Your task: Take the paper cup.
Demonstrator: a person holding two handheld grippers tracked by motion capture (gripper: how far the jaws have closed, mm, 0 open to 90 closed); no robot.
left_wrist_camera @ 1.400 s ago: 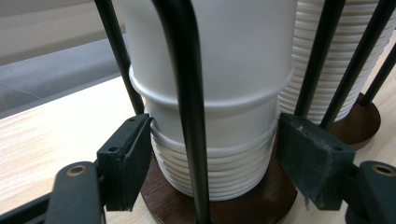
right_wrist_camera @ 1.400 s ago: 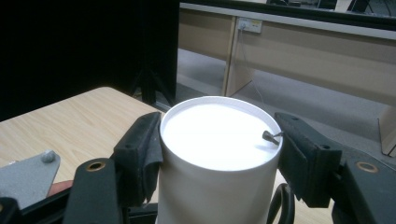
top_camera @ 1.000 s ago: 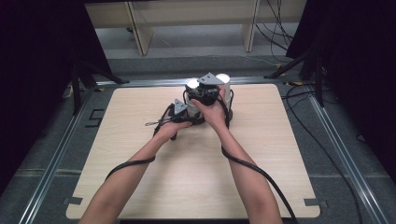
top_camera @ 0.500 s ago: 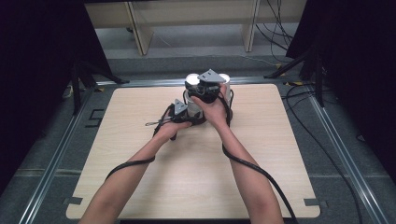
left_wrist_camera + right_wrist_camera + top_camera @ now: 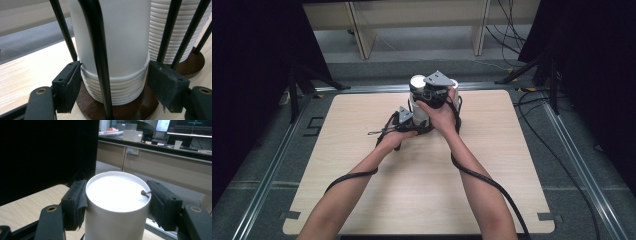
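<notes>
A stack of upturned white paper cups (image 5: 117,88) stands on a round brown base (image 5: 130,110) inside black wire rods (image 5: 96,50). My left gripper (image 5: 113,80) is shut on the stacked rims low down, a pad pressing on each side. The top cup (image 5: 120,37) stands raised off the rims beneath it. My right gripper (image 5: 116,200) is shut on that top cup (image 5: 115,192) just below its flat upturned bottom. In the high view the left gripper (image 5: 408,118) sits low at the holder and the right gripper (image 5: 432,95) is above it.
A second stack of white cups (image 5: 162,32) stands on its own brown base just beyond the first. Both holders sit at the far middle of the light wooden table (image 5: 362,200). Black cables trail along both forearms. Wooden furniture stands beyond the table.
My right gripper has risen a little with the top cup. The left gripper has stayed in place on the stack.
</notes>
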